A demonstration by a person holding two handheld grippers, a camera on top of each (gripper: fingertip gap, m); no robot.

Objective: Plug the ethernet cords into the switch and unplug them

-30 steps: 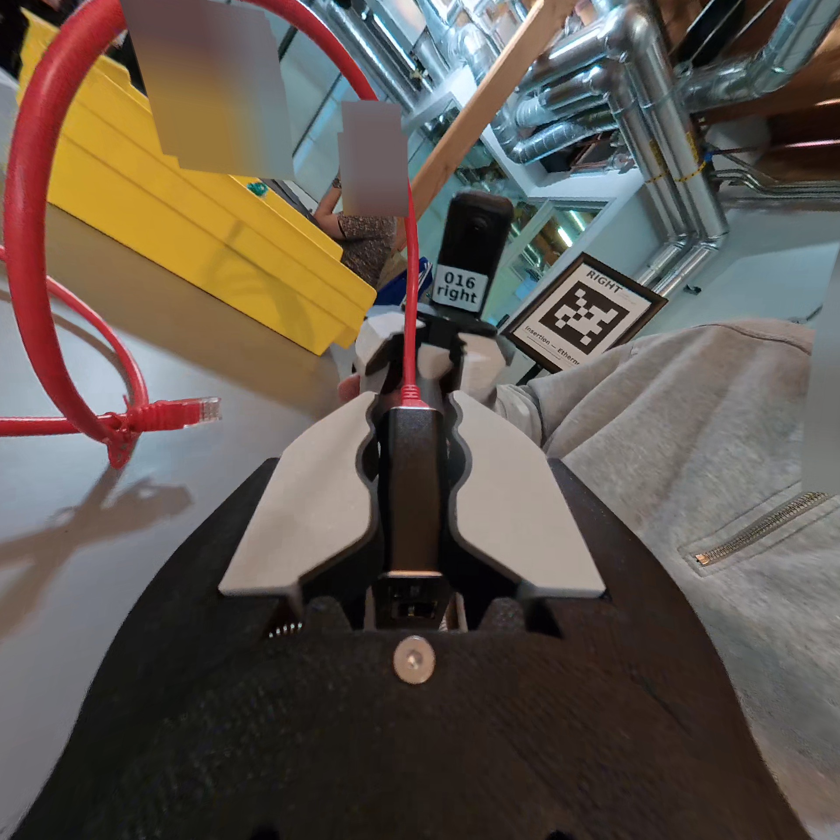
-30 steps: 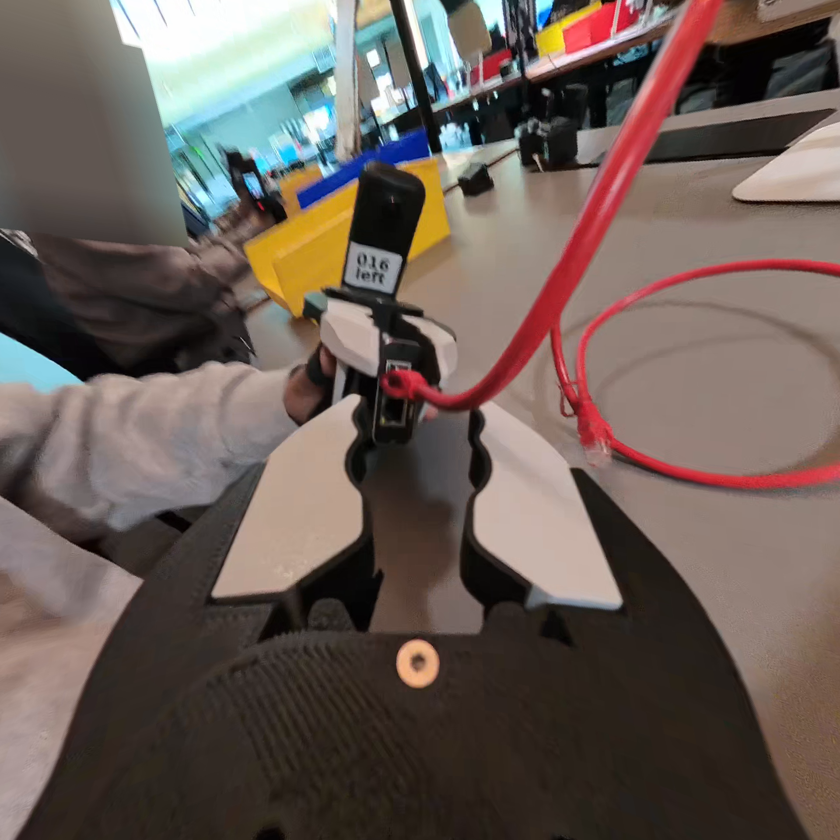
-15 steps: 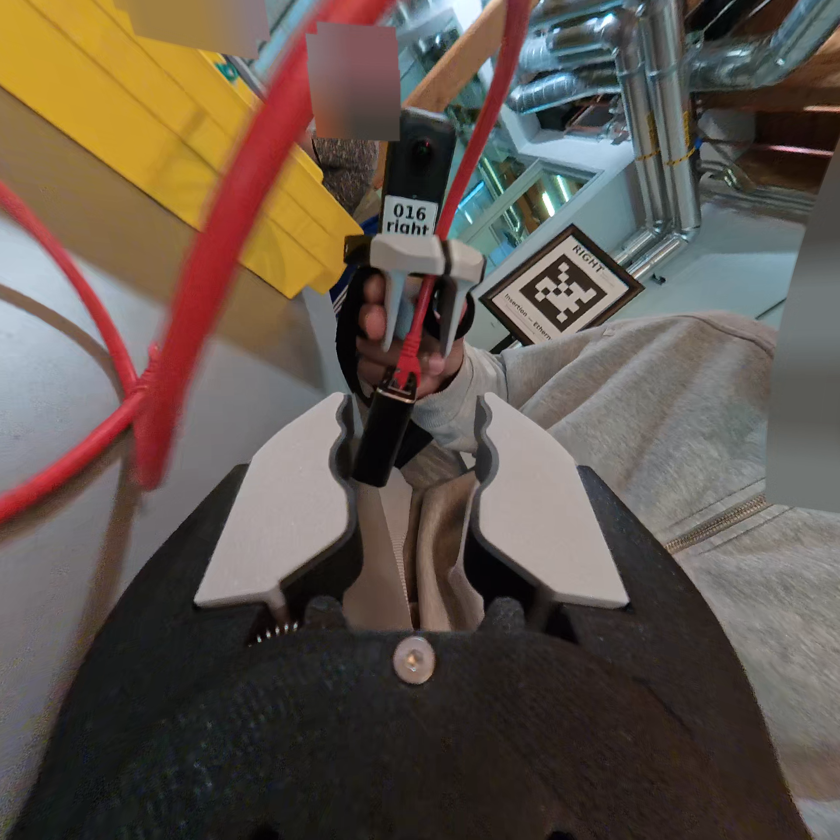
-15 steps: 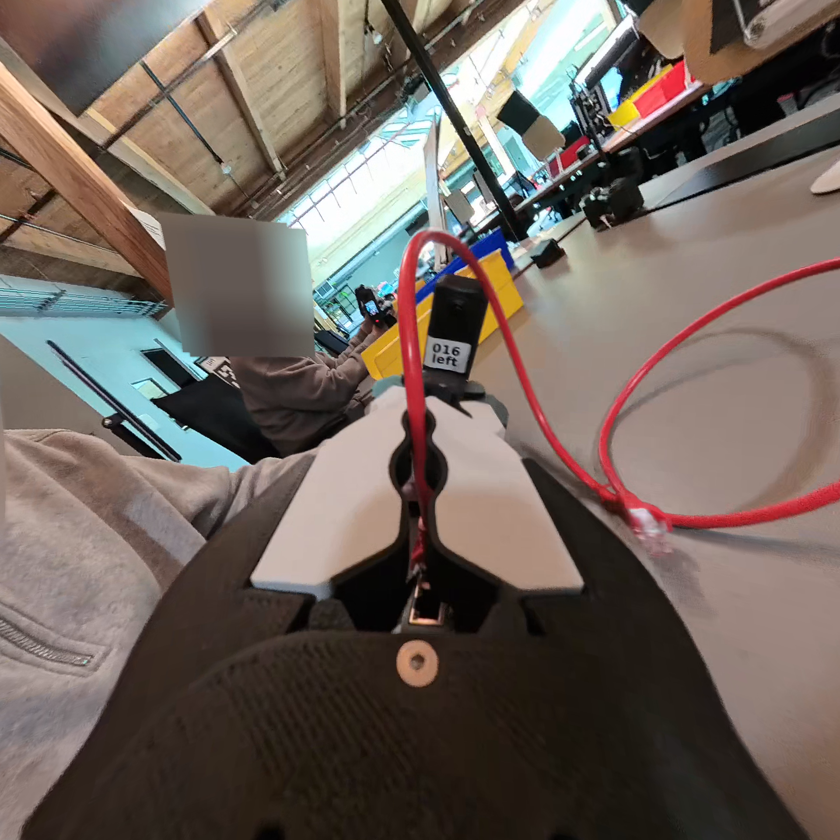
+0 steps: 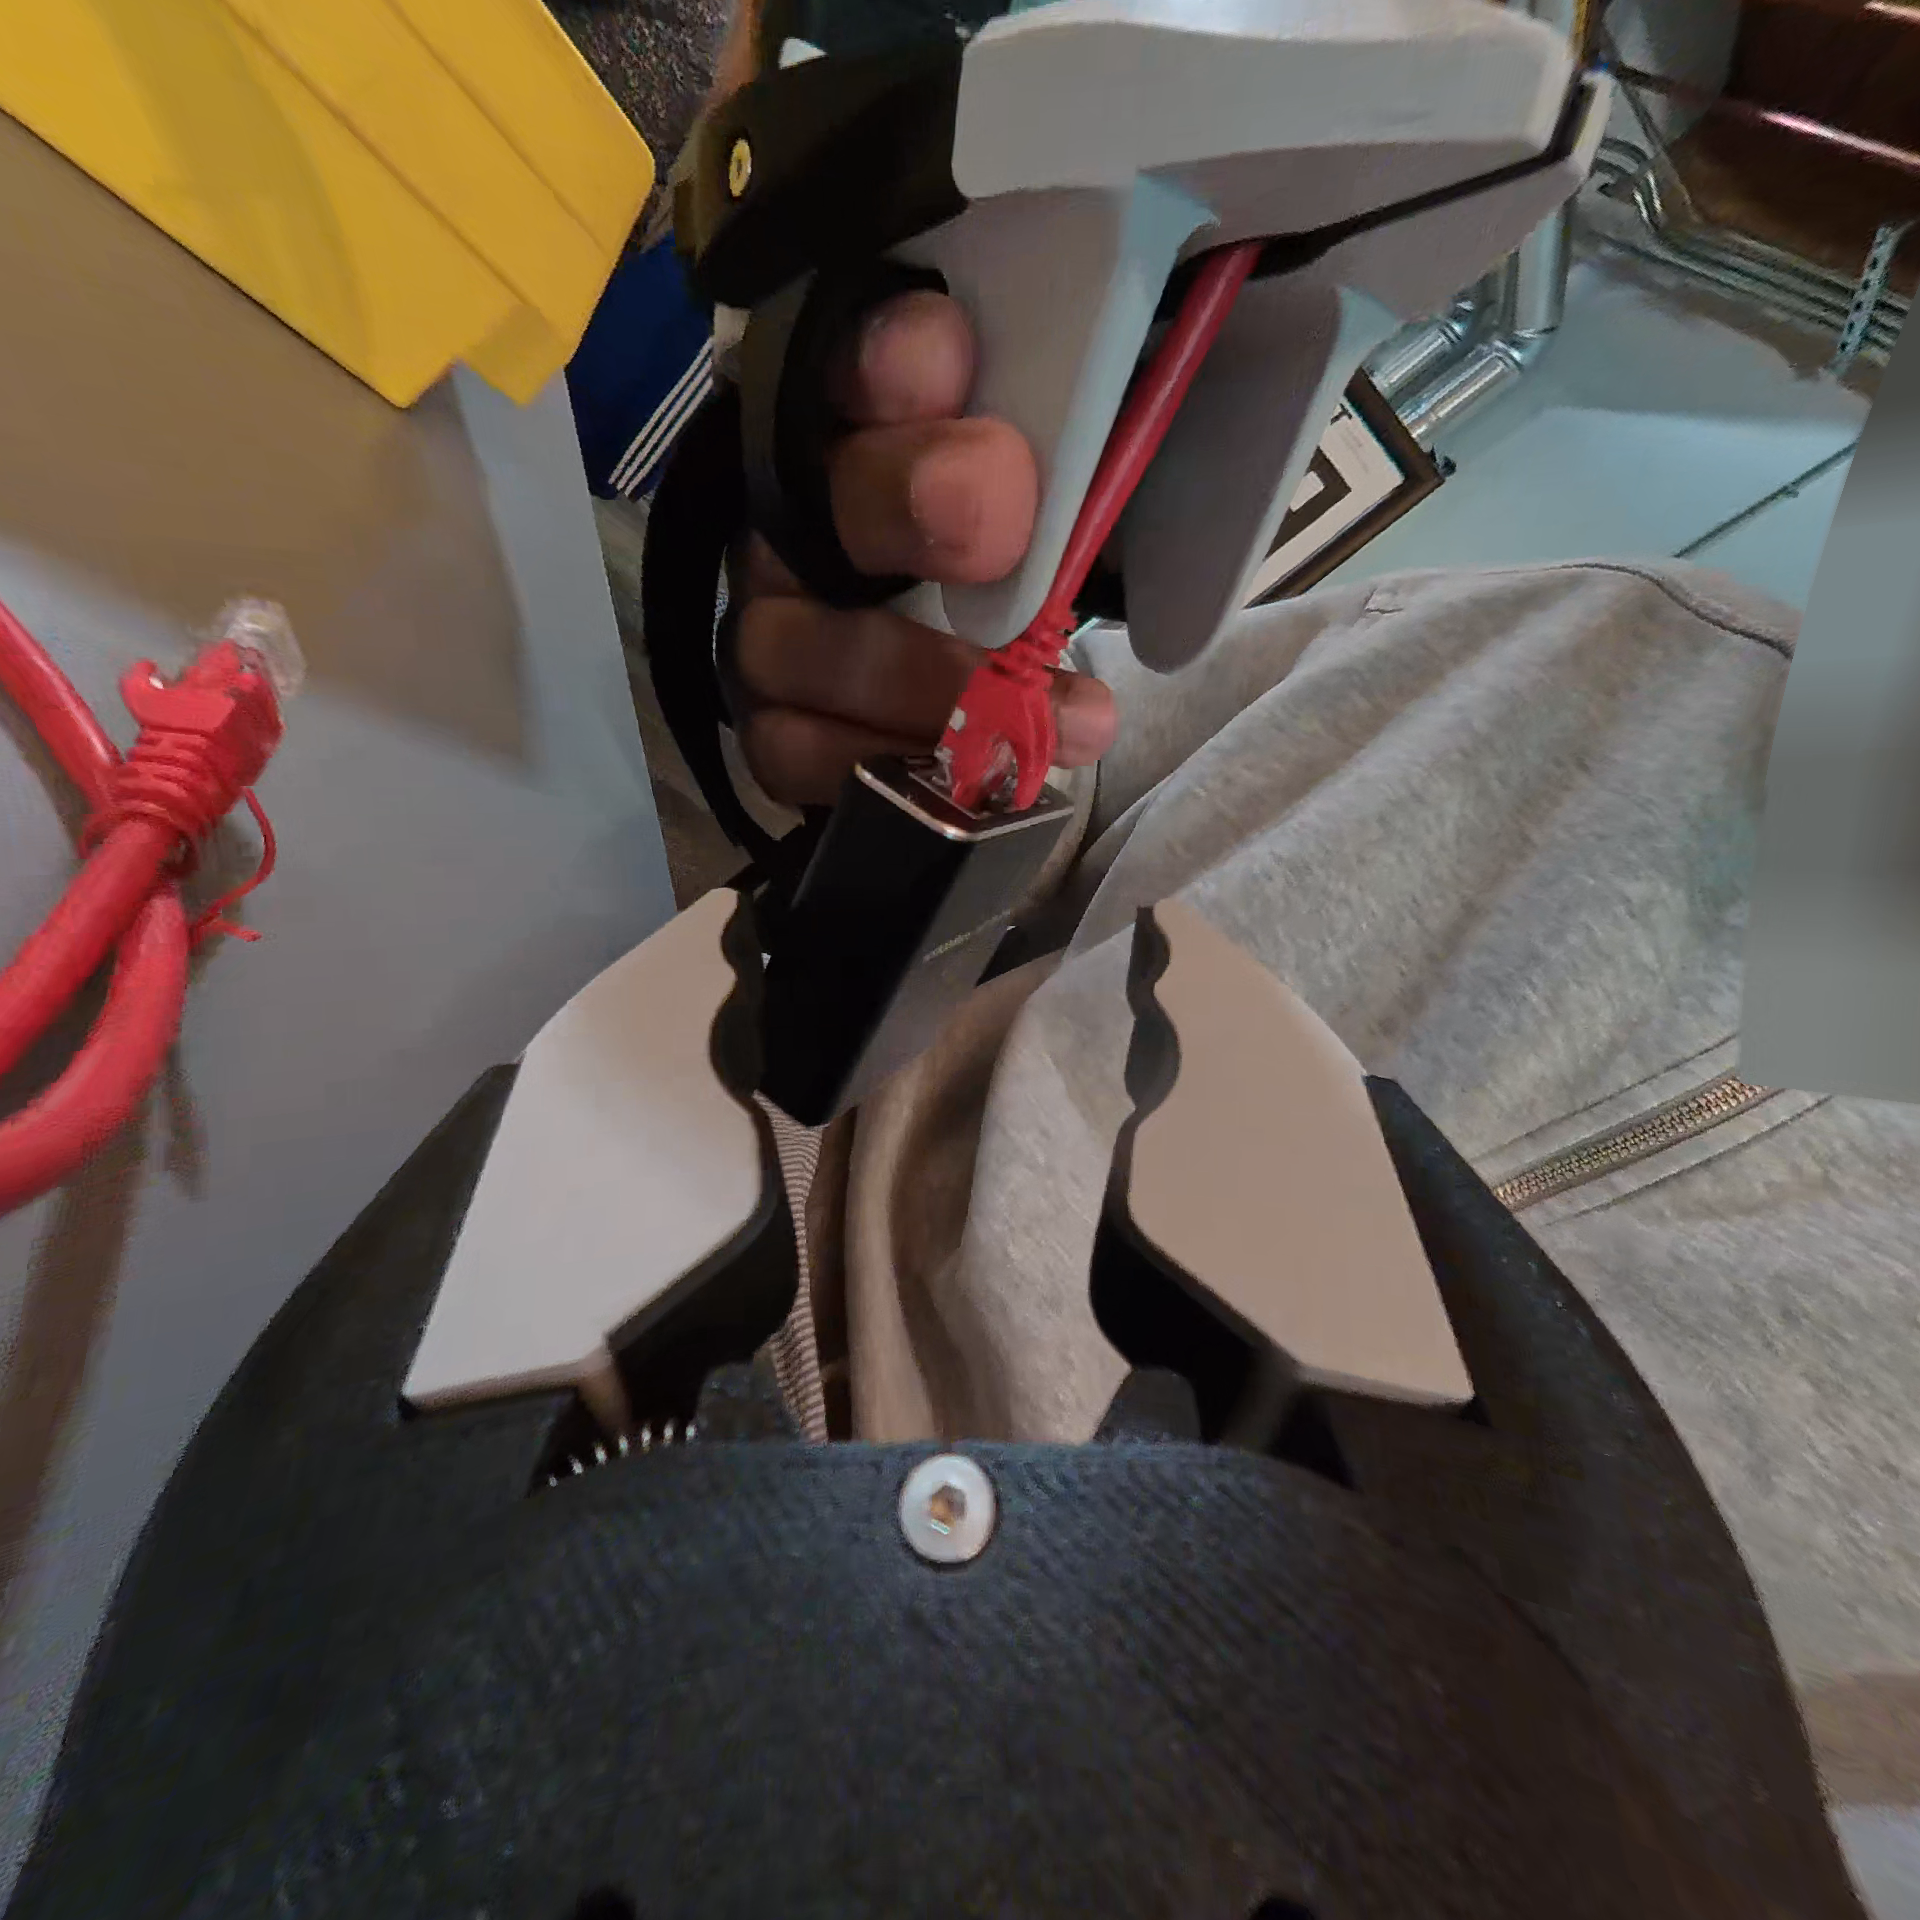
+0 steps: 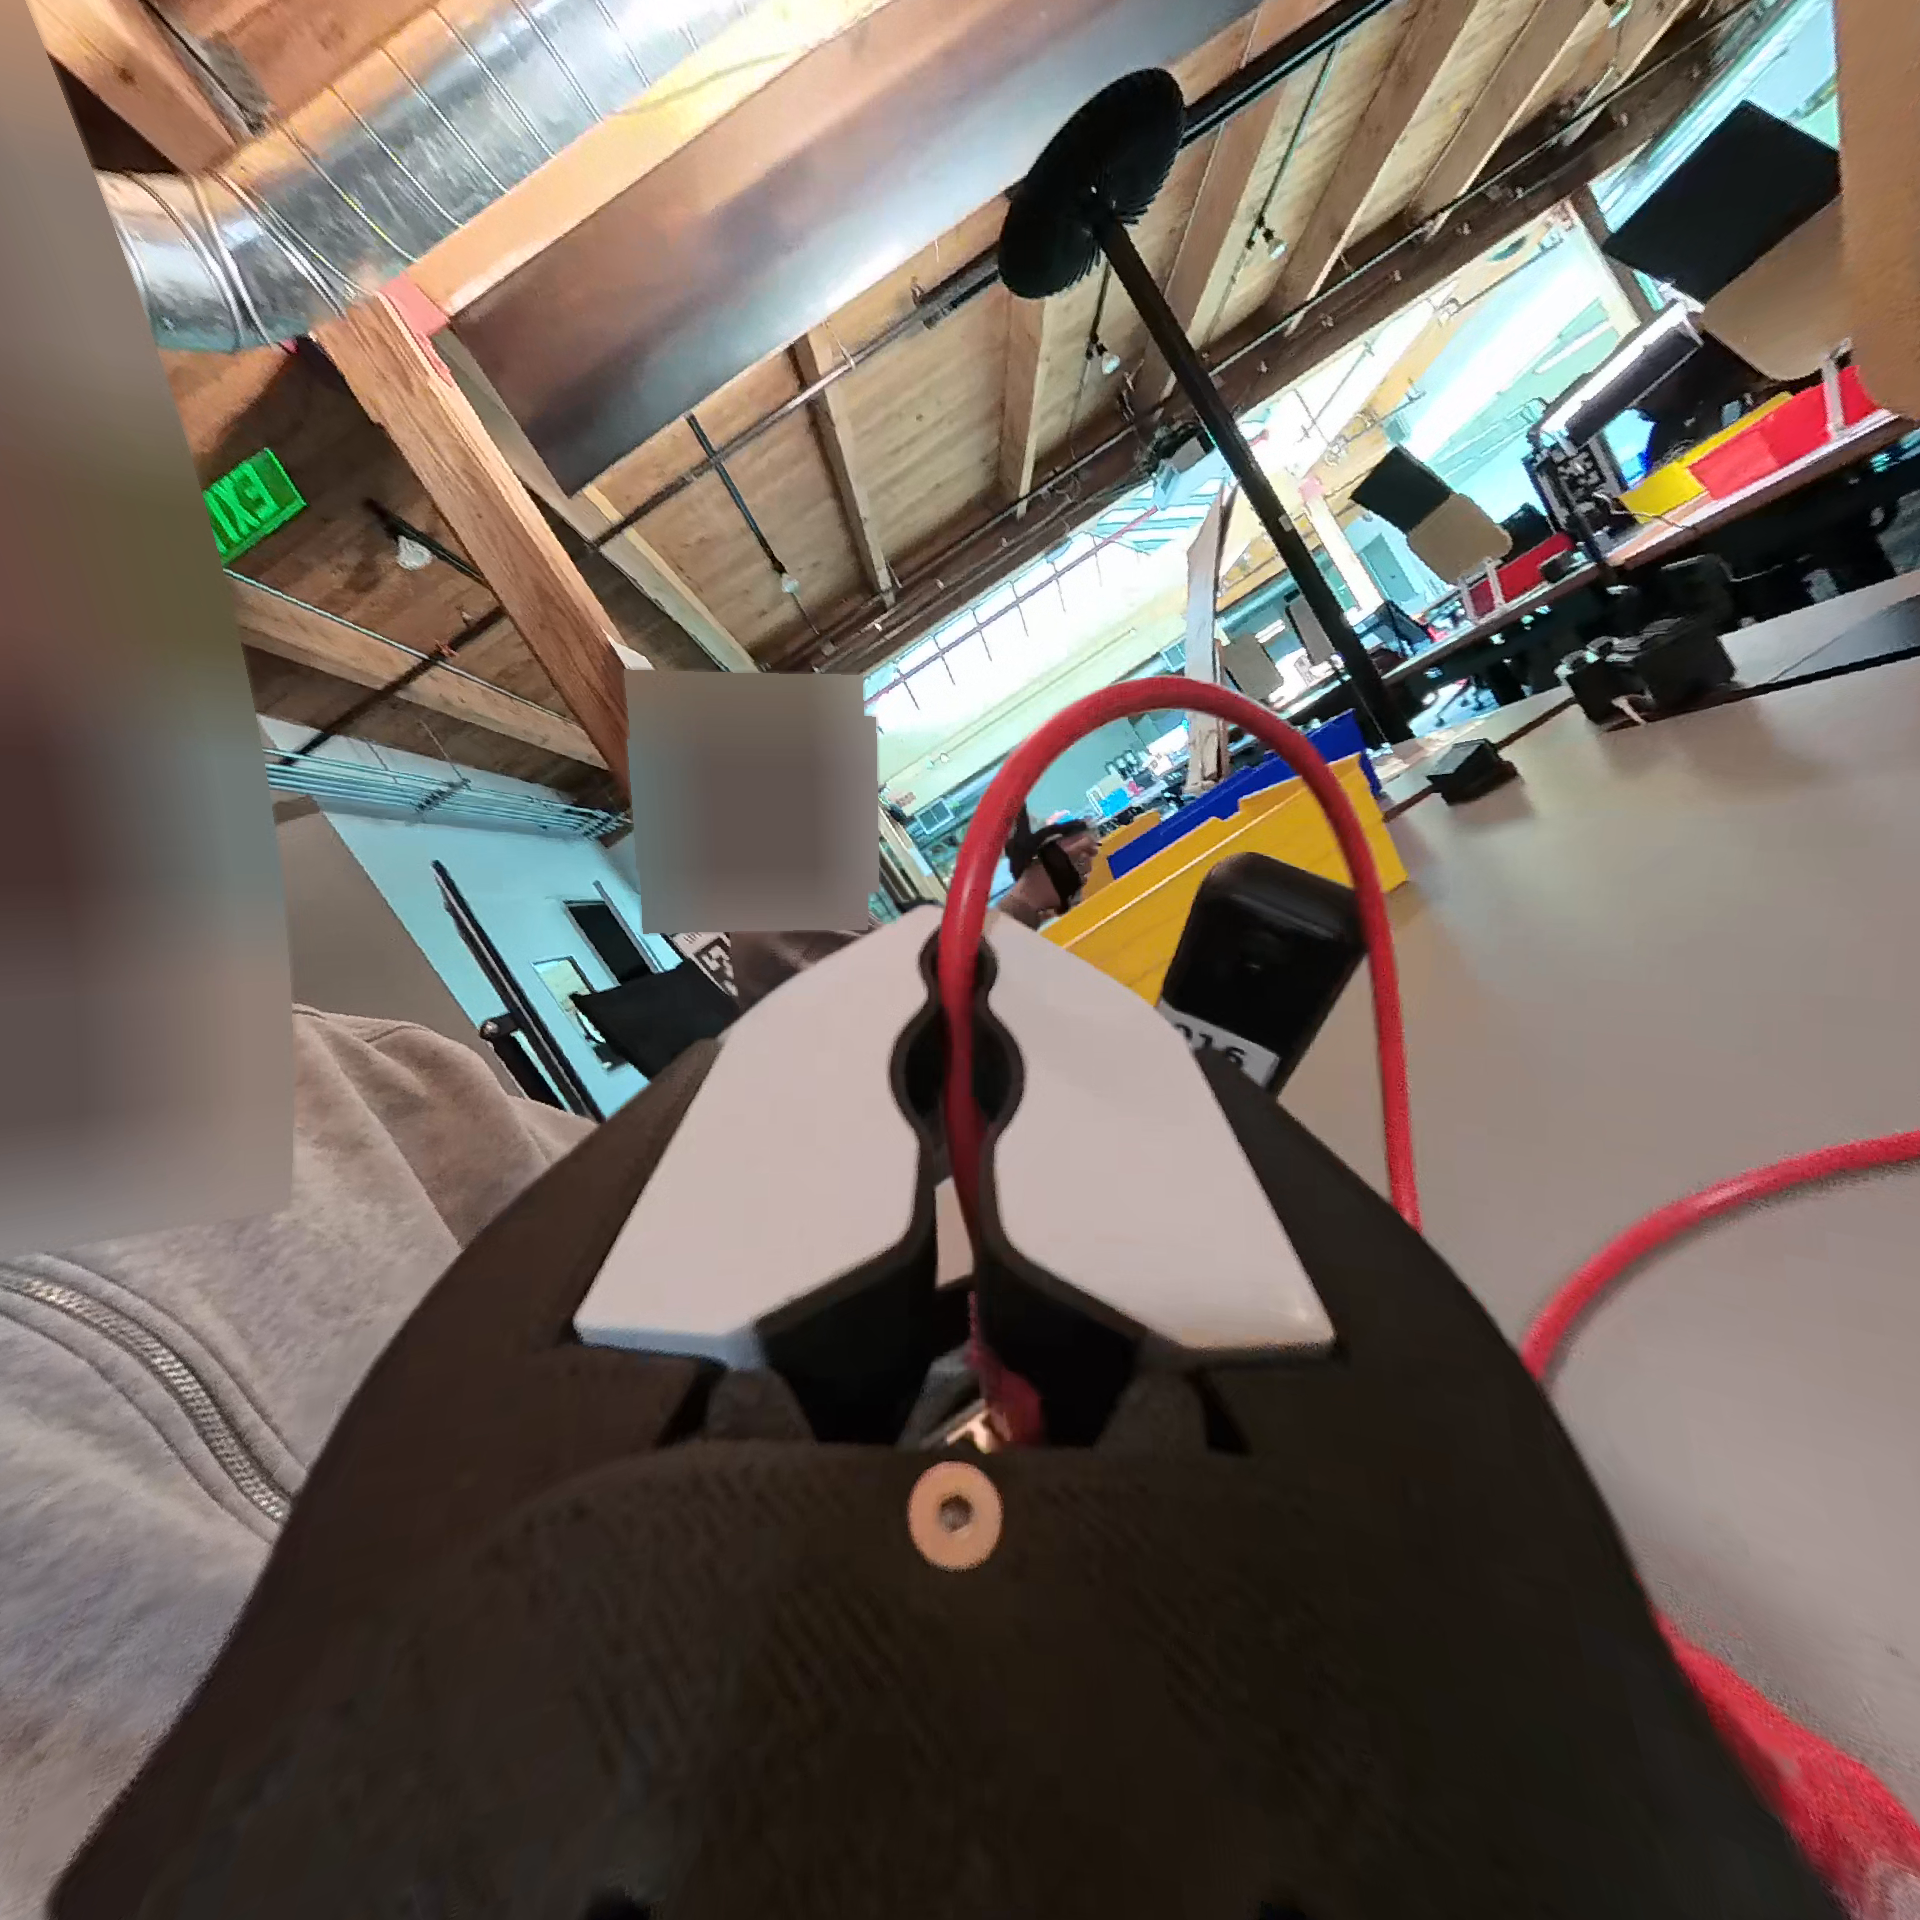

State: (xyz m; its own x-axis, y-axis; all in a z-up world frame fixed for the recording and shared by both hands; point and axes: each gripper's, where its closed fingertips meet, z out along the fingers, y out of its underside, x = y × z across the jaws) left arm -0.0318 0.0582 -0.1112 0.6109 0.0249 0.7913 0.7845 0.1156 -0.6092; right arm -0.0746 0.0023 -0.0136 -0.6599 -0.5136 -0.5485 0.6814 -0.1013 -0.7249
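Note:
The small black switch (image 5: pixel 904 925) hangs tilted from the red ethernet cord's plug (image 5: pixel 997 727), which sits in its port. My left gripper (image 5: pixel 935 925) is open, its jaws apart. The switch's lower end lies between them, close to the left finger (image 5: pixel 623 1122). My right gripper (image 6: pixel 958 935) is shut on the red cord (image 6: pixel 961 1049) just above the plug. It also shows from the front in the left wrist view (image 5: pixel 1081 623). The cord loops up and right, down to the table. Its other plug (image 5: pixel 244 644) lies loose on the table.
A yellow bin (image 5: pixel 312 156) stands at the table's far side and also shows in the right wrist view (image 6: pixel 1247 862). The grey table (image 6: pixel 1662 1039) carries cord loops (image 5: pixel 94 987). The person's grey hoodie (image 5: pixel 1455 831) is close behind the switch. Black devices (image 6: pixel 1642 665) sit farther off.
My left gripper was shut on the switch and has opened. My right gripper was open and has shut on the cord. The switch now dangles from the plug, closer to the left camera.

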